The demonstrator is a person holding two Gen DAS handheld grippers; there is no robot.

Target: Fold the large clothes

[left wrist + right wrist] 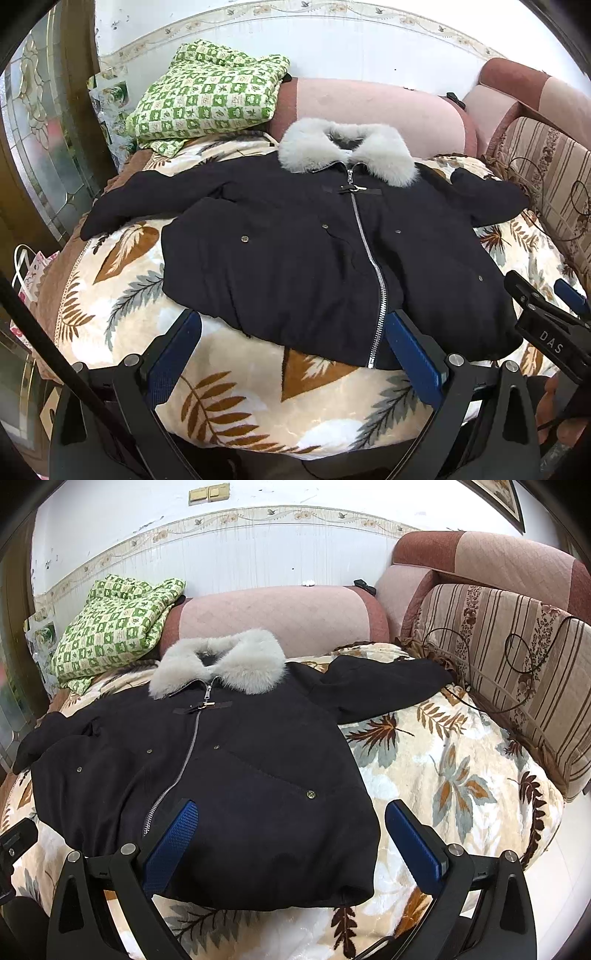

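A black zipped jacket (295, 251) with a grey fur collar (347, 151) lies flat, front up, sleeves spread, on a leaf-patterned blanket (229, 391). It also shows in the right wrist view (229, 775), with its collar (221, 661). My left gripper (291, 332) is open and empty, hovering at the jacket's bottom hem by the zipper end. My right gripper (291, 823) is open and empty above the hem's right corner; it also shows at the right edge of the left wrist view (546, 295).
A green checked garment (207, 96) lies folded at the back left, also in the right wrist view (114, 624). A pink sofa backrest (280, 616) runs behind. A striped cushion (517, 664) with a dark cable stands at right. A glass door (44, 147) is left.
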